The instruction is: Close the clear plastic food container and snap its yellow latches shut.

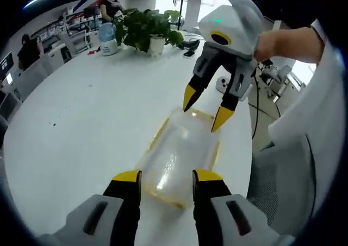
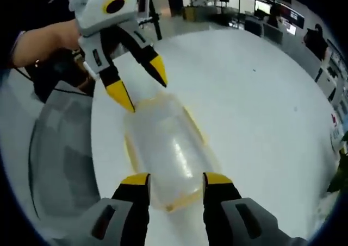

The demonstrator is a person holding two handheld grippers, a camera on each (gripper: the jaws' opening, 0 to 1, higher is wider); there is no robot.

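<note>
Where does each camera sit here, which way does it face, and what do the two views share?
Left gripper view: rides the left gripper, facing along the container toward the right gripper; a hand shows.
Right gripper view: rides the right gripper, facing back toward the left gripper.
Shared: container, white table, both grippers open at opposite ends.

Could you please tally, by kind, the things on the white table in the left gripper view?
Food container: 1
Potted plant: 1
Bottle: 1
Dark item near the plant, too small to identify: 1
Total: 4
</note>
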